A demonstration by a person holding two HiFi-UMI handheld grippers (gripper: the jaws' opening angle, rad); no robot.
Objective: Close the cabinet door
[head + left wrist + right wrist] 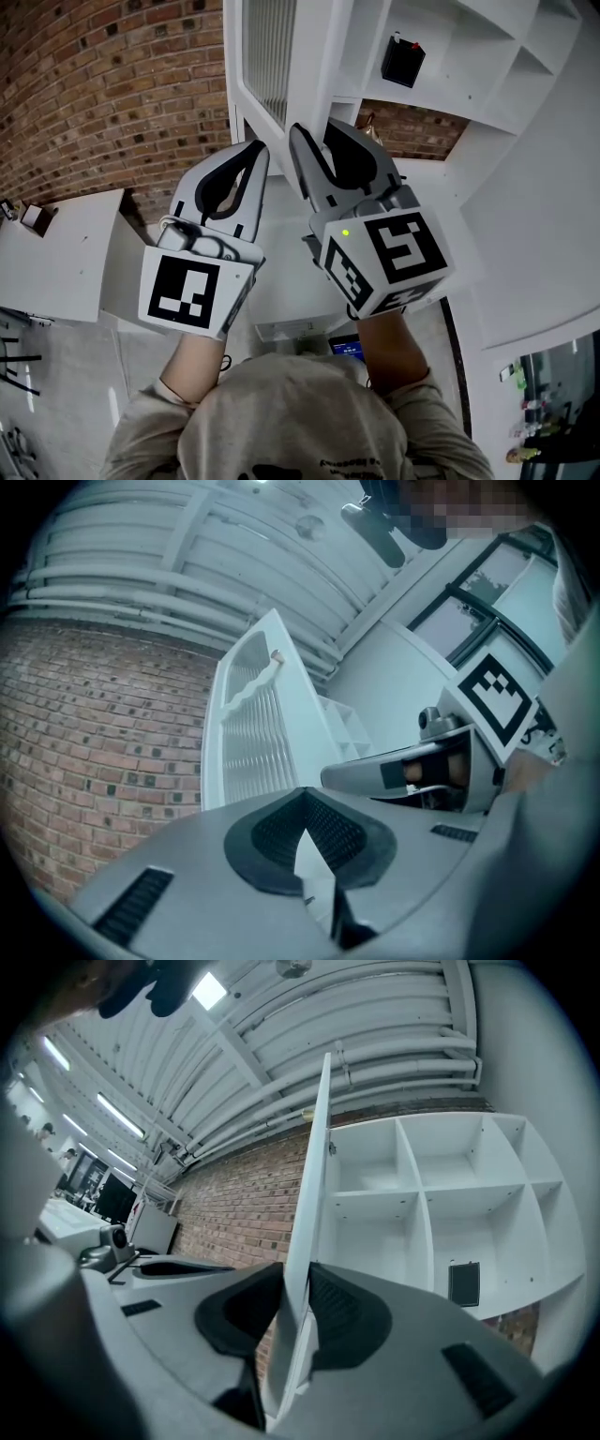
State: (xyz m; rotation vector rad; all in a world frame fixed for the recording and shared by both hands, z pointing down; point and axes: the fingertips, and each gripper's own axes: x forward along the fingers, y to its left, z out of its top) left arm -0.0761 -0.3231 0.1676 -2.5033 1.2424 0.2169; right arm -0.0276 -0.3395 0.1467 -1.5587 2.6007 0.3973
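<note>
Right gripper (317, 131) fingers clamp white slatted cabinet door (314, 1194) edge; left gripper (255, 148) fingers together, empty. Door seemingly wide open, closing pending.

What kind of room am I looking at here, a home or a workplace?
Probably a workplace, such as a lab or workshop in an old industrial building: bare brick wall, exposed ceiling pipes, and computer monitors in the background.

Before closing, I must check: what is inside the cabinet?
A black box in one compartment; the other visible compartments look empty. The open door hides the rest.
</note>
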